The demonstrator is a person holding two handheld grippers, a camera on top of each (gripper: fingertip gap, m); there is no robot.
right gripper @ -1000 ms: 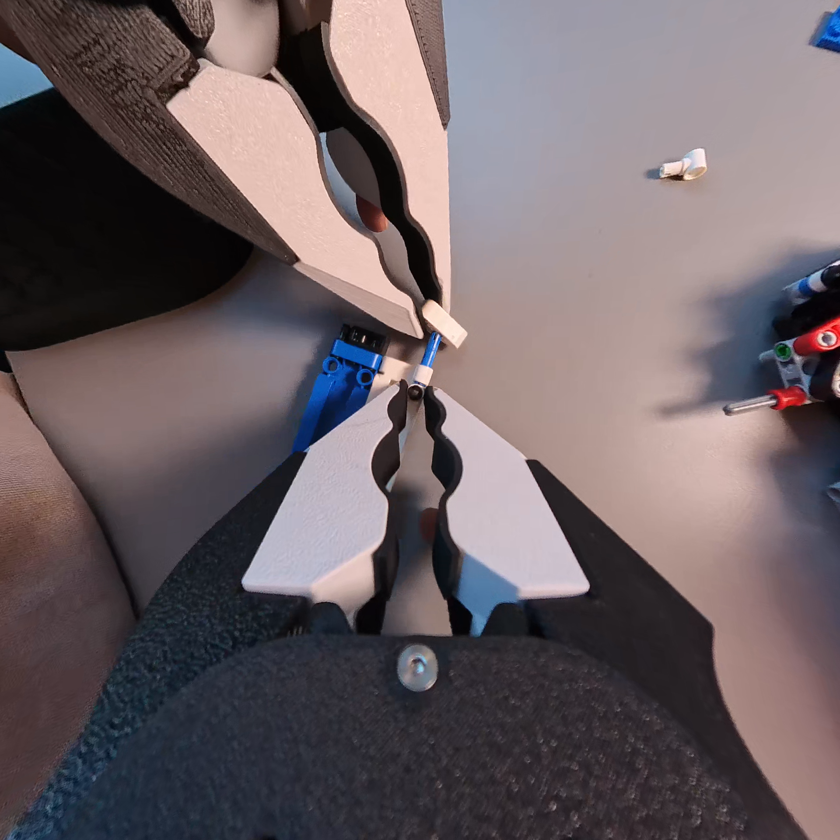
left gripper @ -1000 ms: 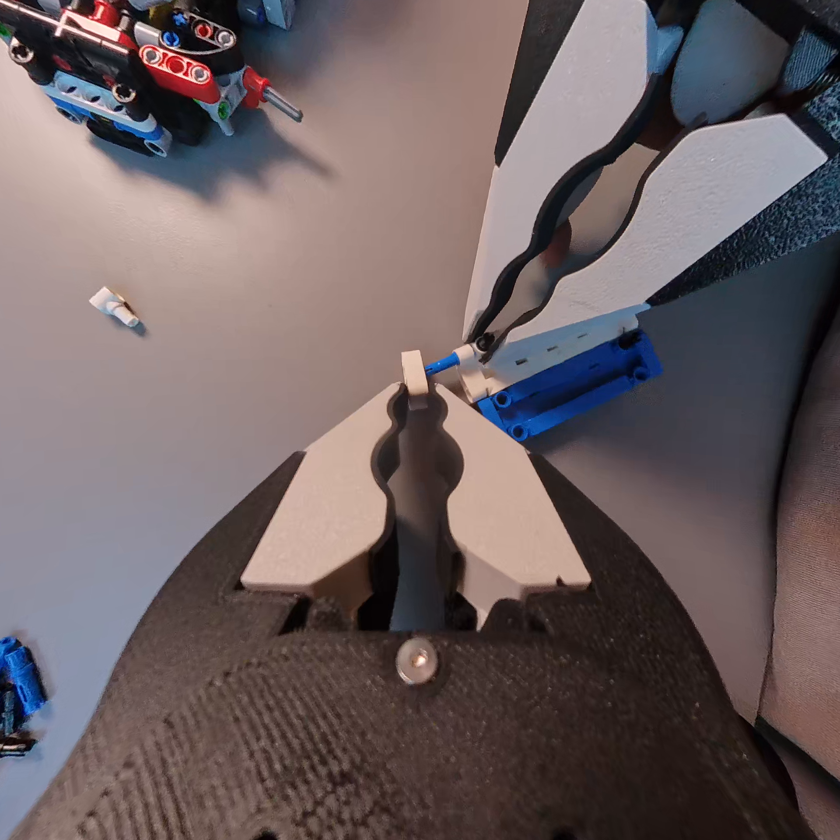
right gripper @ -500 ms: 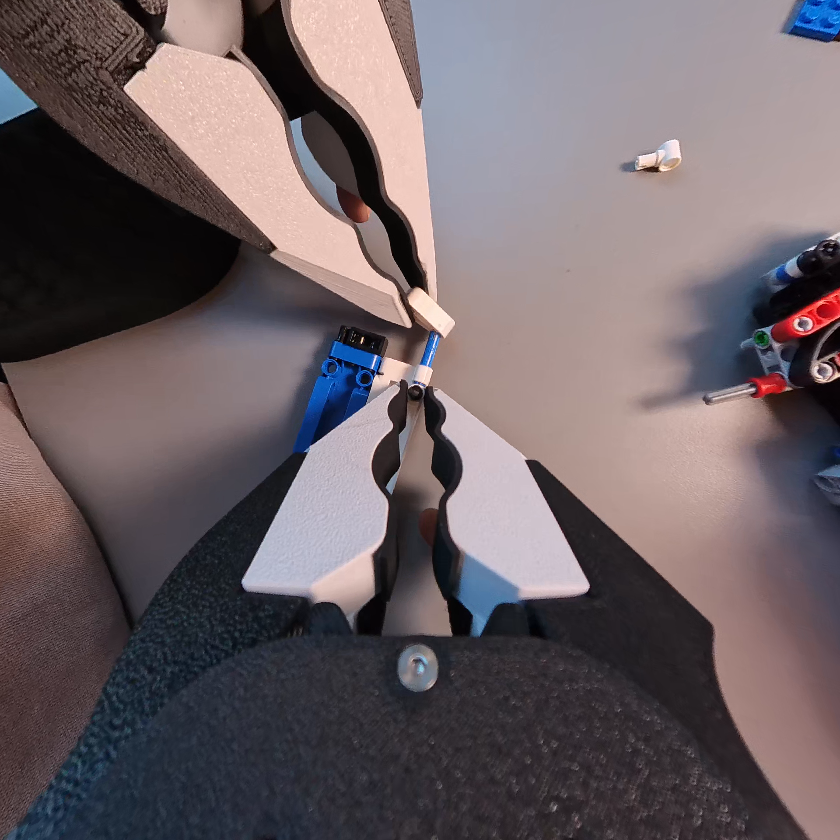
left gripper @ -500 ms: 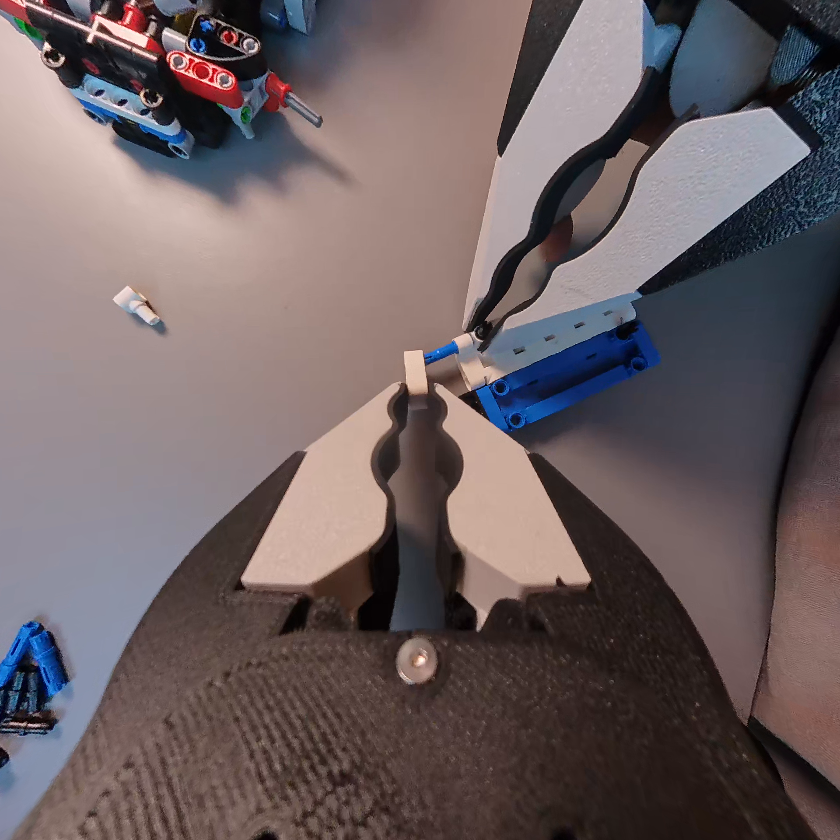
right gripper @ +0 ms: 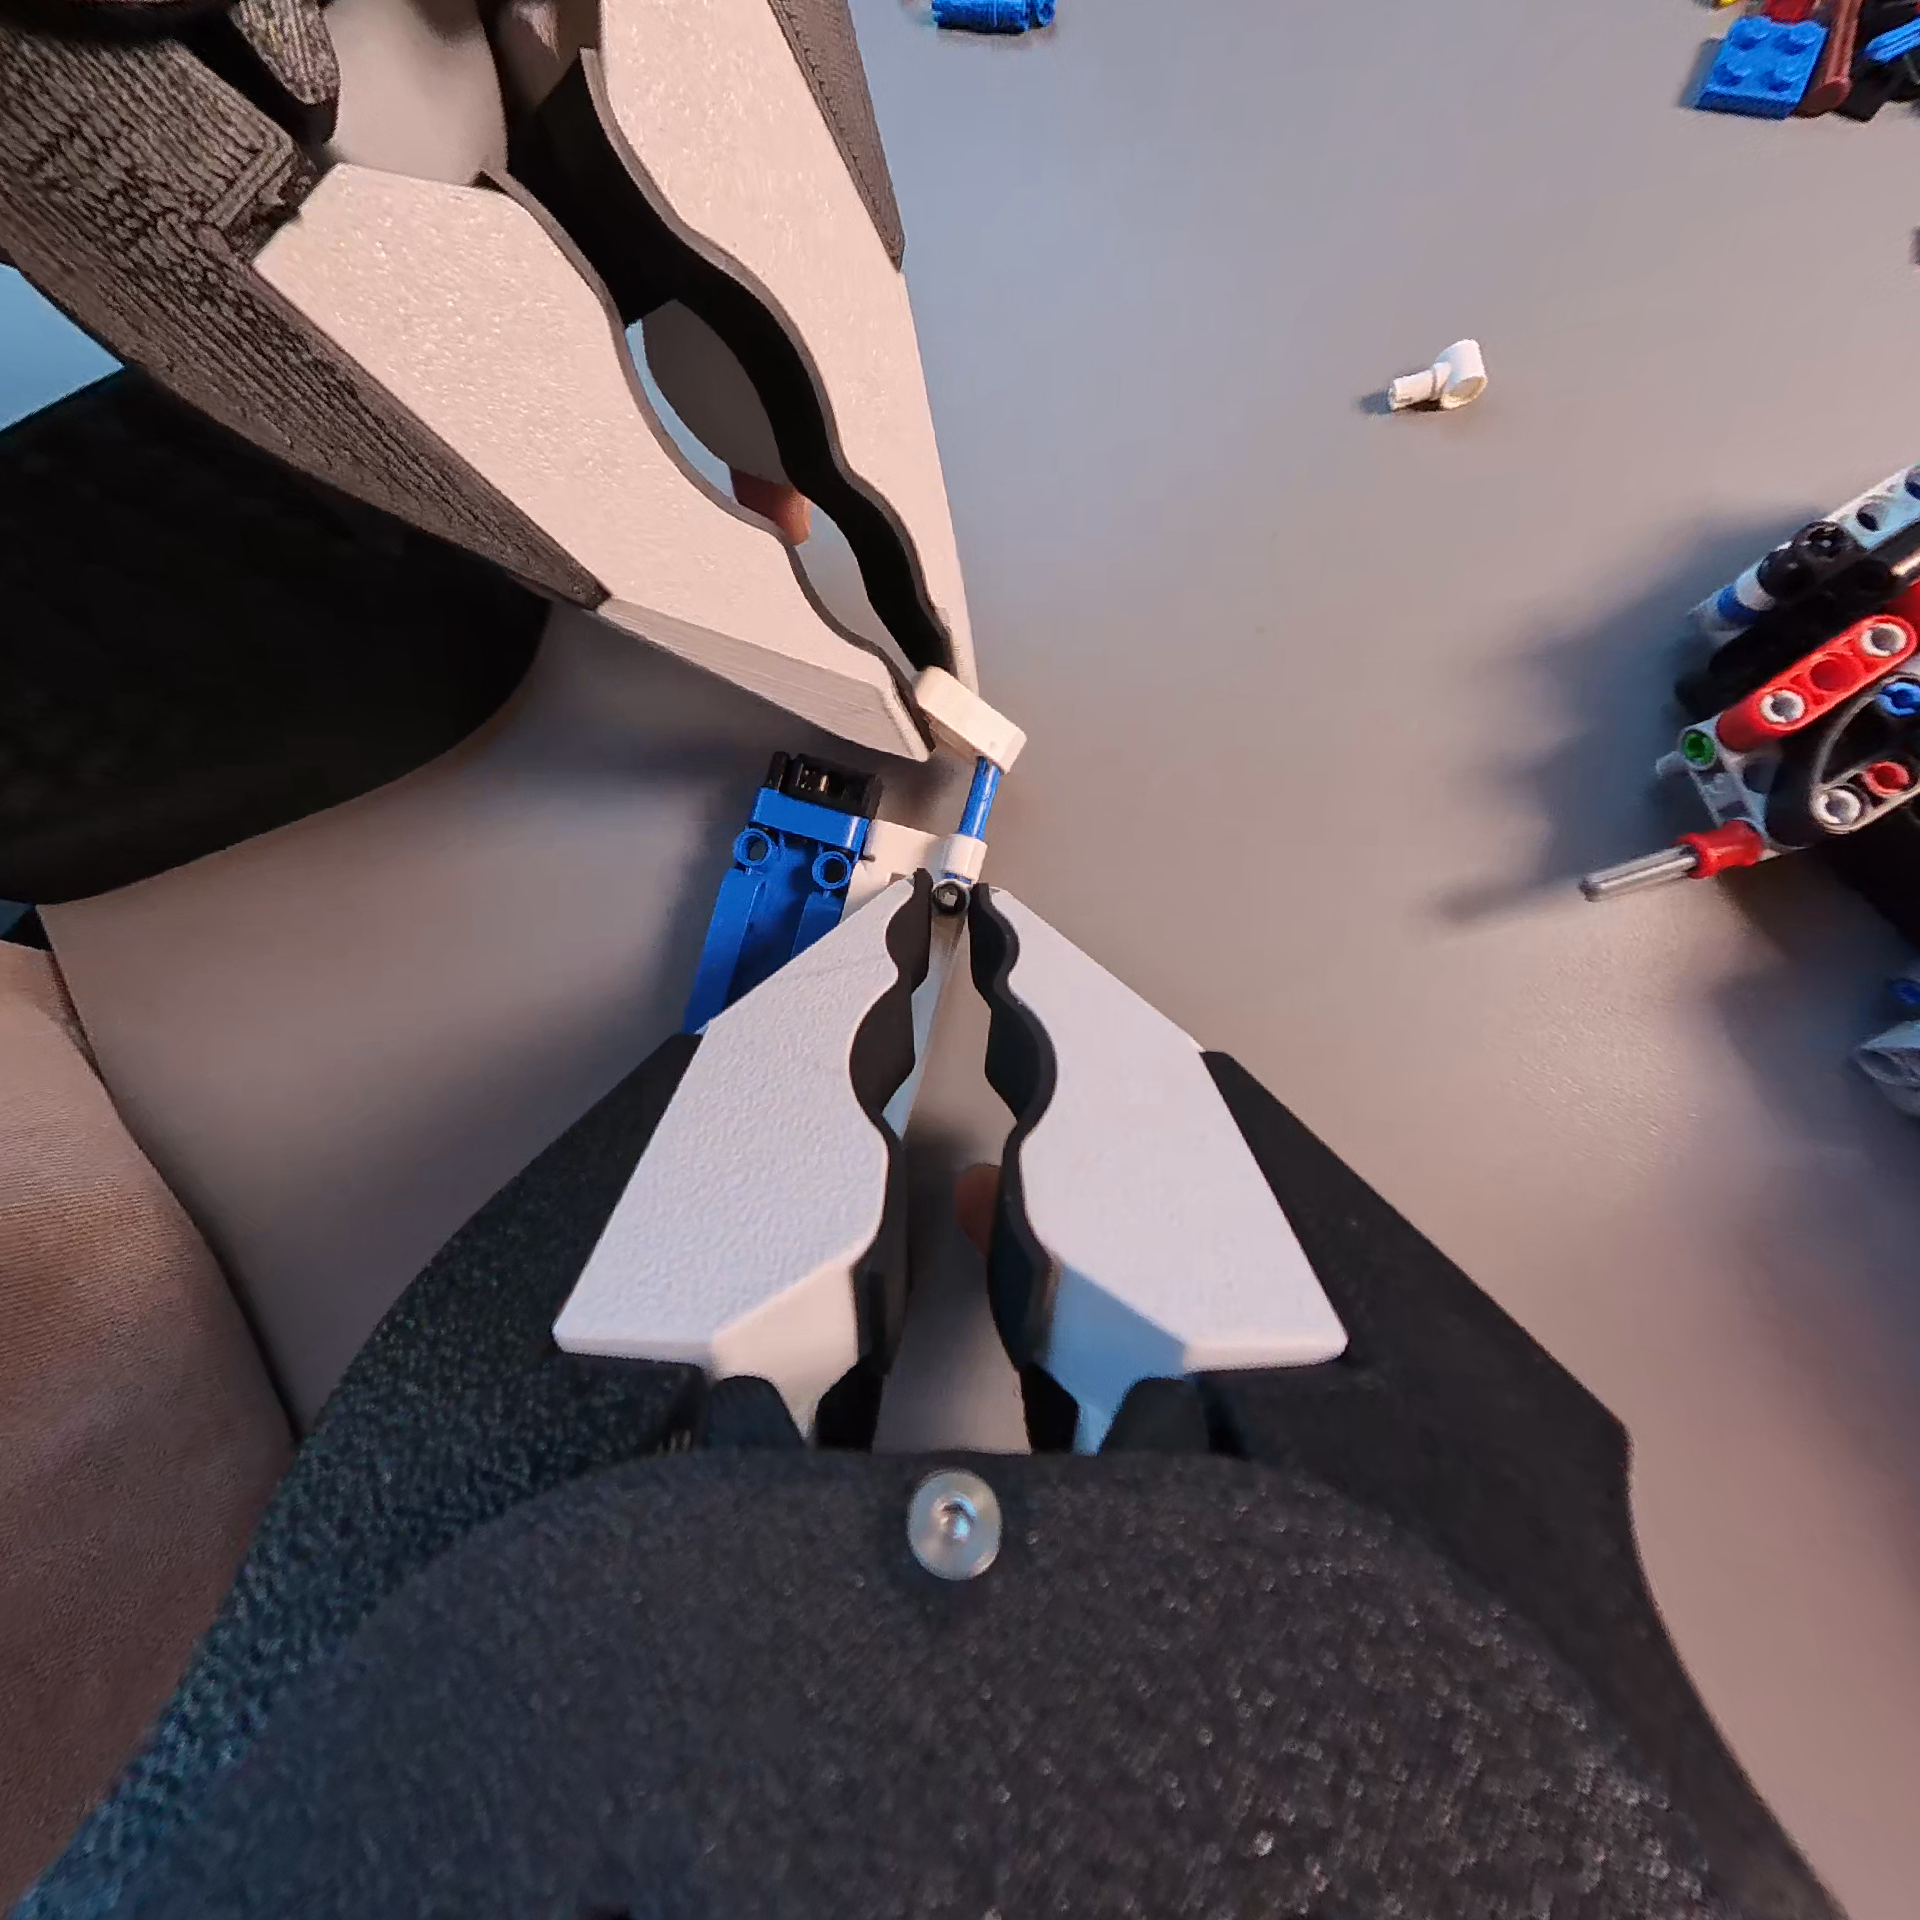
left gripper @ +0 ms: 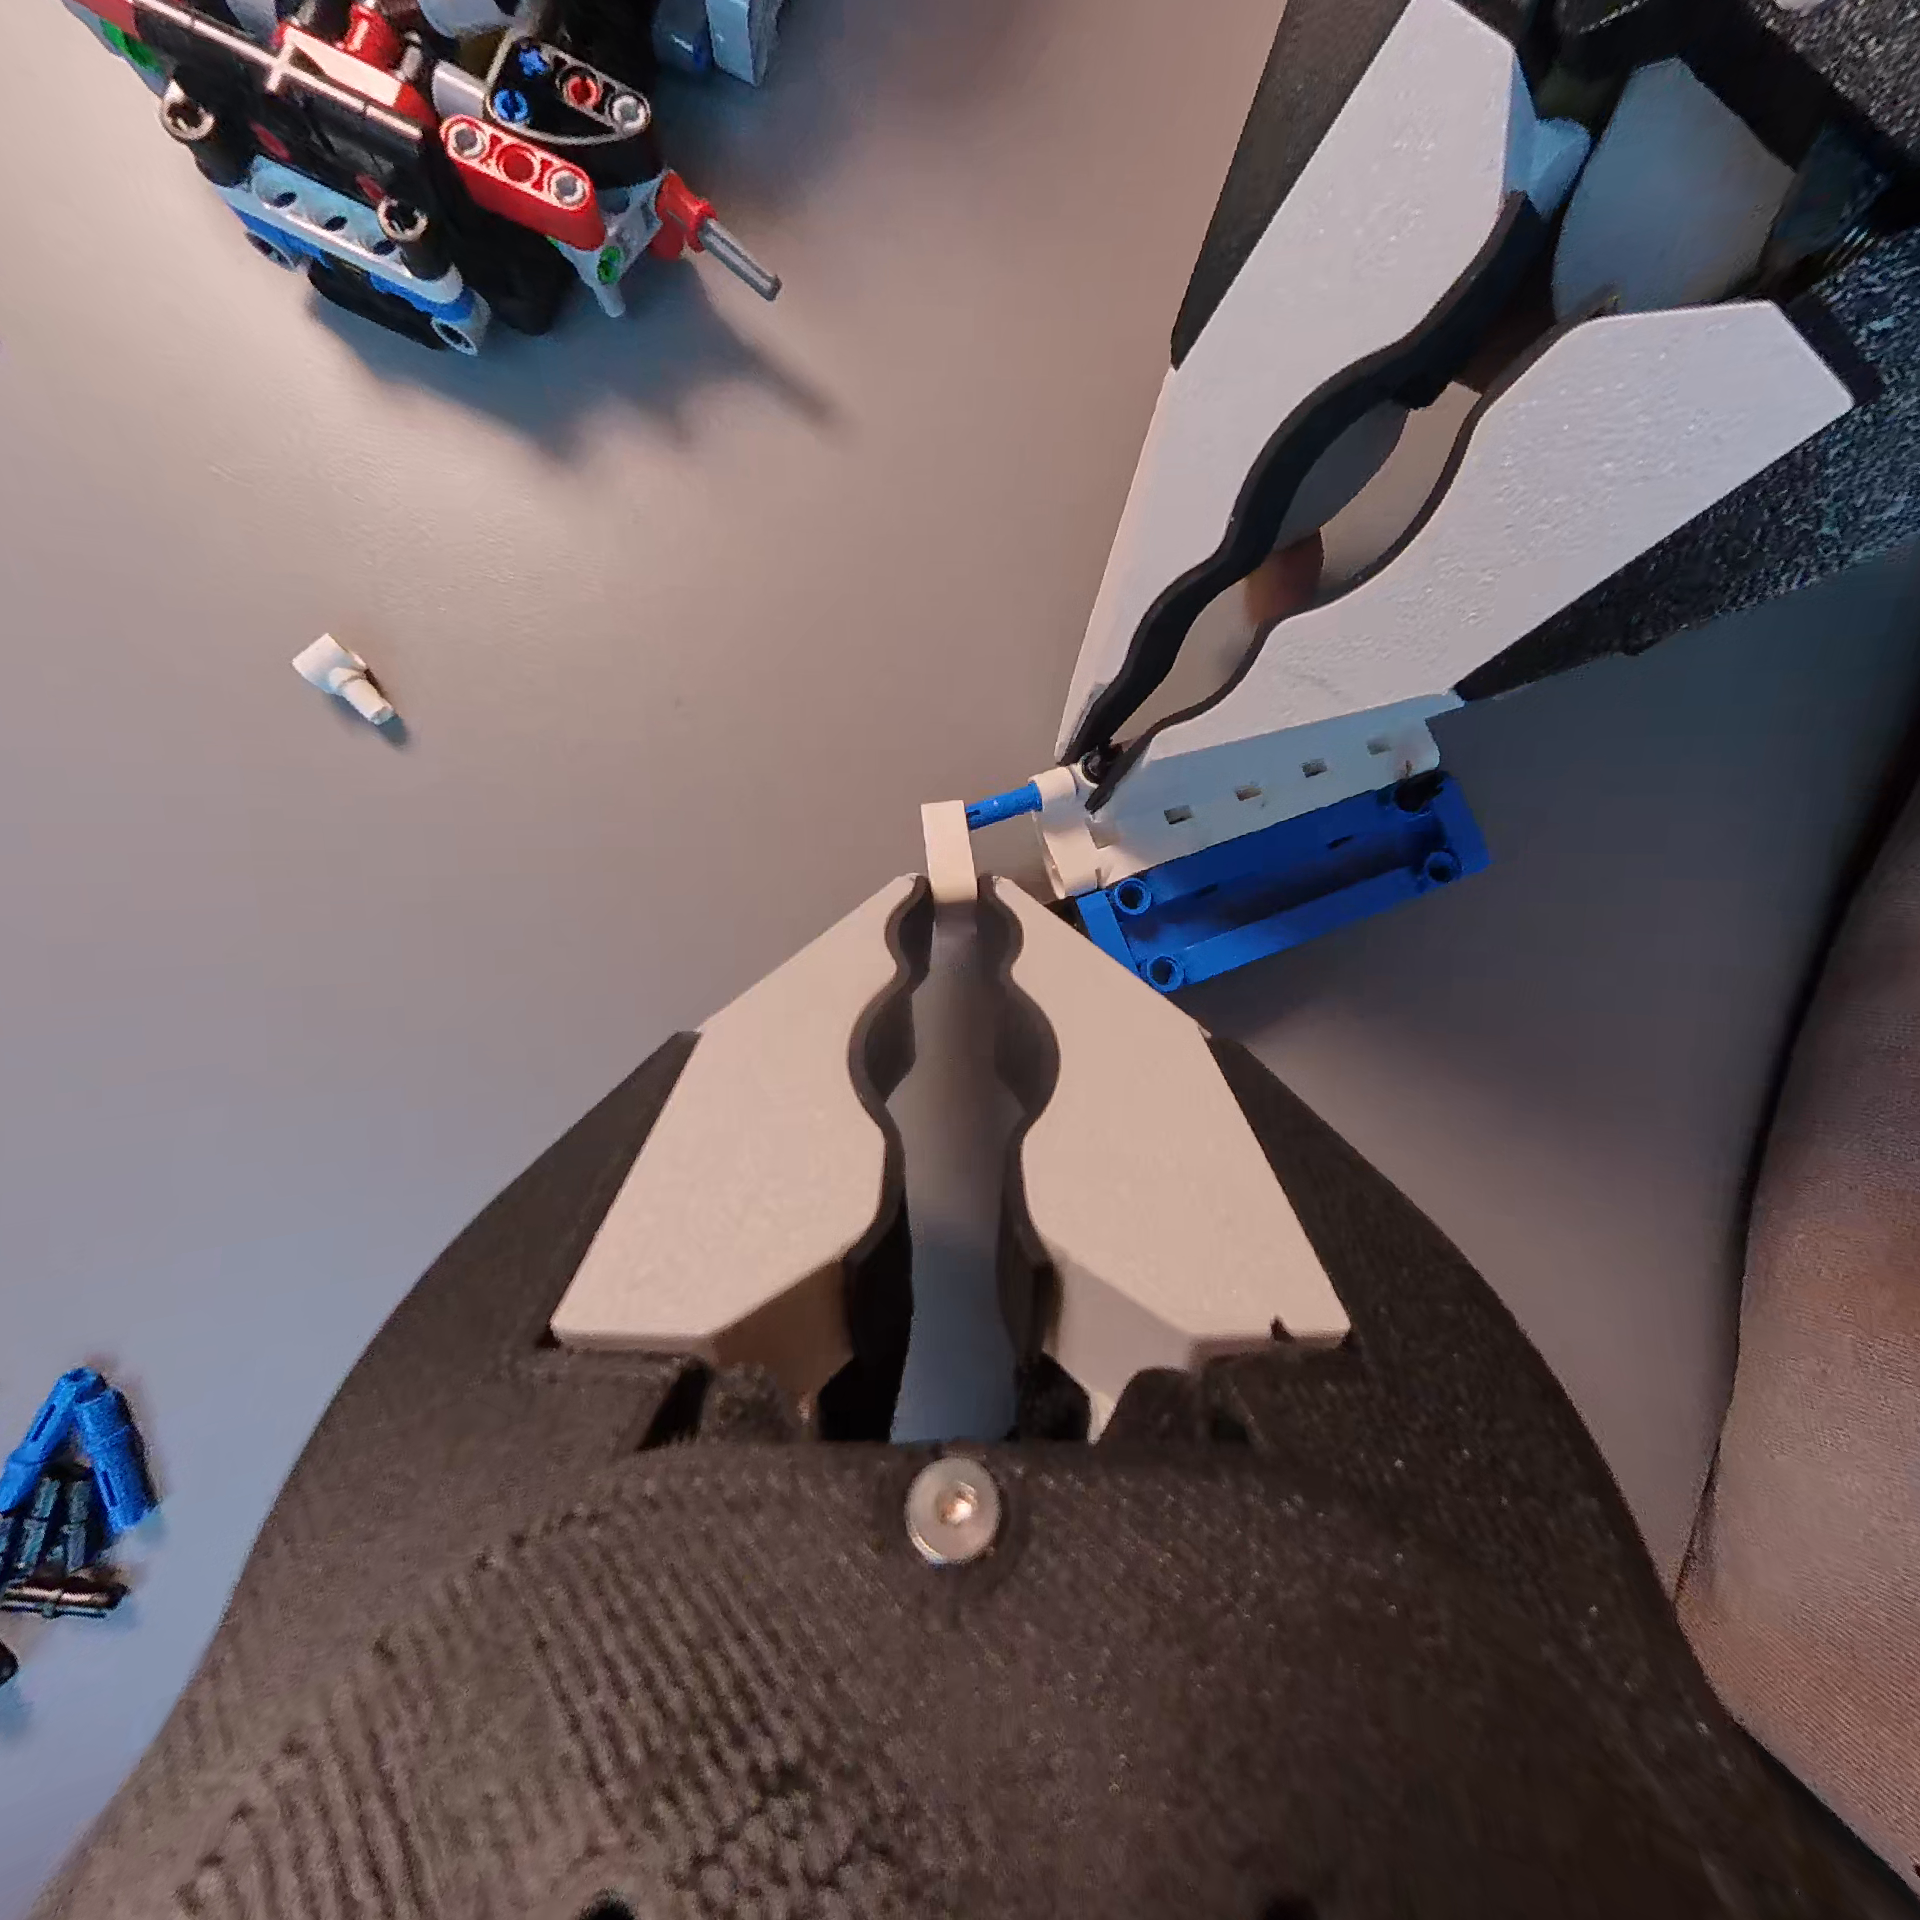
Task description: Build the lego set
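My left gripper (left gripper: 951, 883) is shut on a small white connector piece (left gripper: 948, 847). My right gripper (right gripper: 948, 888) is shut on the end of a small assembly: a white panel (left gripper: 1278, 795) on a blue panel (left gripper: 1288, 894), with a thin blue axle (right gripper: 982, 805) sticking out. The axle's tip touches the side of the white connector piece (right gripper: 966, 722). The right gripper (left gripper: 1096, 764) also shows in the left wrist view at the upper right. The left gripper (right gripper: 935, 707) shows in the right wrist view at the upper left. The blue panel (right gripper: 774, 904) rests low over the grey table.
A partly built red, black and blue model (left gripper: 416, 177) stands farther off; it also shows in the right wrist view (right gripper: 1818, 717). A loose white connector (left gripper: 343, 681) lies on the table. Blue pins (left gripper: 73, 1455) lie at the left. A blue brick (right gripper: 1756, 62) lies far back. Brown fabric (left gripper: 1829, 1247) borders the table. Only a small space, under 4 cm, lies between the two pairs of fingers.
Both grippers stay shut and have shifted only slightly together. The model and loose connector have drifted right in the left wrist view. The white piece stays at the axle's tip.
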